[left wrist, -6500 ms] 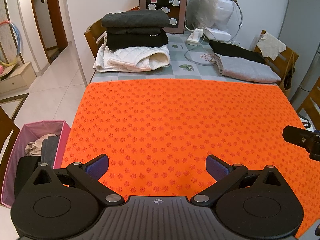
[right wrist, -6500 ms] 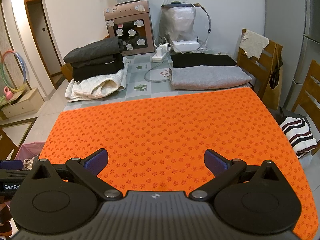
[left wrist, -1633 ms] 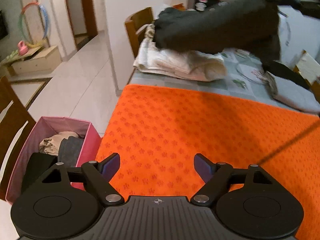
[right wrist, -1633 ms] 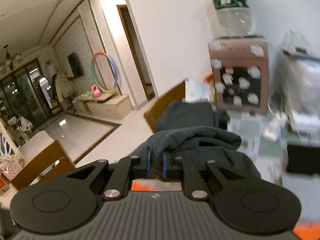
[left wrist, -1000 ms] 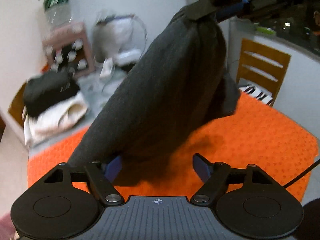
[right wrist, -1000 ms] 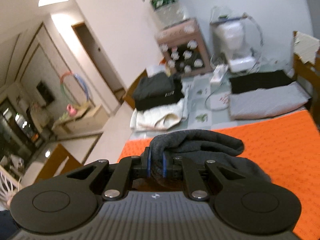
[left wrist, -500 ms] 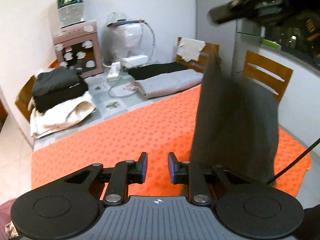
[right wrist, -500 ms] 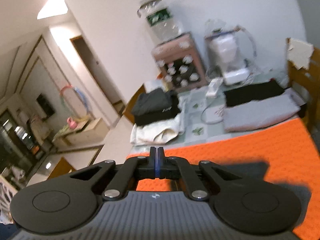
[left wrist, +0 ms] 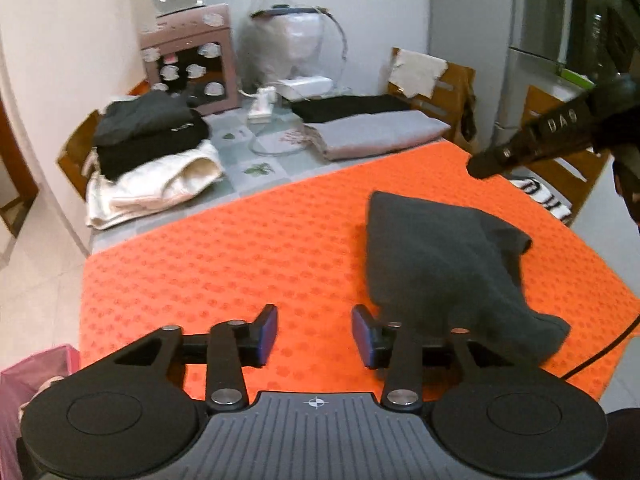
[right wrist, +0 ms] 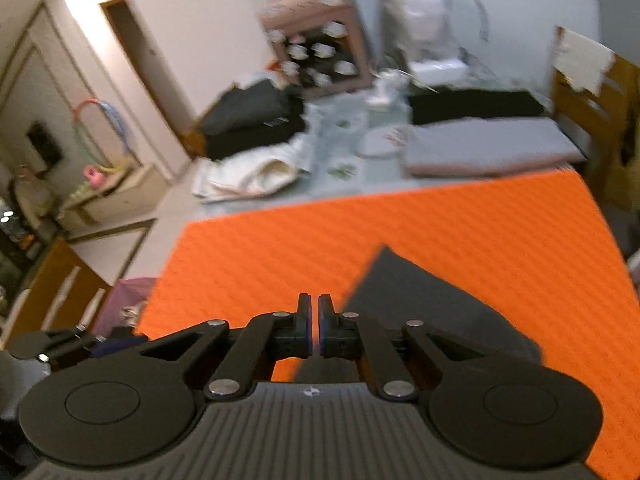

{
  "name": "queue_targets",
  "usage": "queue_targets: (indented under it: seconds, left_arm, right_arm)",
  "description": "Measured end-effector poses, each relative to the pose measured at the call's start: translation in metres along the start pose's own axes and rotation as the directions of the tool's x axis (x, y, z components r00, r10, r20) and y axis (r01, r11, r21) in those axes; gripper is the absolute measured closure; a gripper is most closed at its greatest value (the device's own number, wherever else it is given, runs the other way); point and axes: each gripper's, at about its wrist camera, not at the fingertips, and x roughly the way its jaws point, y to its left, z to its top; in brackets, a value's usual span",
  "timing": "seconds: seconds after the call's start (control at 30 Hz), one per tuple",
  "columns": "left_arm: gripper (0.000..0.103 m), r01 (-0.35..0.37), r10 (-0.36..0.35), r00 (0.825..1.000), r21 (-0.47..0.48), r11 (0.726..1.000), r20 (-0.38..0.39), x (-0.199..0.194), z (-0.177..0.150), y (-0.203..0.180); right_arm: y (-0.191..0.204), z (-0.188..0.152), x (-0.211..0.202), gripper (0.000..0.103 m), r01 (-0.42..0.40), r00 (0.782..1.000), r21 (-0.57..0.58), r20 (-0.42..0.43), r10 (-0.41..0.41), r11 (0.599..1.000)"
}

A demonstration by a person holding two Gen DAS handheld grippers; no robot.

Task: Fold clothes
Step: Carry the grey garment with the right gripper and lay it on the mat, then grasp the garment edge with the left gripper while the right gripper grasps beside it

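Dark grey garment (left wrist: 448,256) is lying crumpled on the orange mat (left wrist: 240,256), waiting to be spread.
Left gripper (left wrist: 314,336) is opening with nothing between its jaws; right gripper (right wrist: 314,330) is nearly together, empty. Spreading it flat likely calls for grasping opposite edges.

The left hand-held gripper (left wrist: 314,338) is pointing forward and downward, its jaws opening with a clear gap and nothing between the blue pads (left wrist: 269,334). The right hand-held gripper (right wrist: 314,328) is likewise tilting downward, its jaws standing almost together with only a thin slit between them and nothing caught there. In the left wrist view its dark body is reaching in from the right.
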Motion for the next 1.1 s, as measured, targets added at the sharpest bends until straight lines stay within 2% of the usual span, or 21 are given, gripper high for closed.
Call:
queue_targets:
  seconds: [0.23,0.43,0.7,0.83,0.97,1.1]
  left_arm:
    - [0.027,0.1,-0.098,0.995,0.089,0.991,-0.025,0.018,0.001,-0.057]
    - [0.024,0.164,-0.157,0.985,0.127,0.978,-0.063,0.044,0.006,-0.114]
    - [0.024,0.197,-0.173,0.971,0.141,0.97,-0.166,0.091,-0.001,-0.192]
    - [0.024,0.134,-0.107,0.974,0.128,0.983,-0.198,0.115,-0.003,-0.217]
    - [0.026,0.027,-0.011,0.989,0.11,0.994,-0.144,0.133,0.003,-0.228]
    - [0.036,-0.064,0.076,0.993,0.125,0.99,-0.092,0.151,0.009,-0.239]
  right_arm:
    - [-0.057,-0.042,-0.024,0.094,0.127,0.991,0.078,-0.044,-0.124,0.989]
    - [-0.108,-0.067,-0.046,0.086,0.177,0.982,0.123,-0.086,-0.167,0.976]
    - [-0.164,-0.081,-0.065,0.074,0.169,0.978,0.109,-0.14,-0.153,0.98]
    - [-0.186,-0.08,-0.071,0.071,0.16,0.977,0.085,-0.157,-0.145,0.983]
    - [-0.205,-0.08,-0.074,0.07,0.145,0.977,0.064,-0.164,-0.133,0.987]
    - [-0.217,-0.08,-0.076,0.069,0.132,0.979,0.035,-0.162,-0.124,0.991]
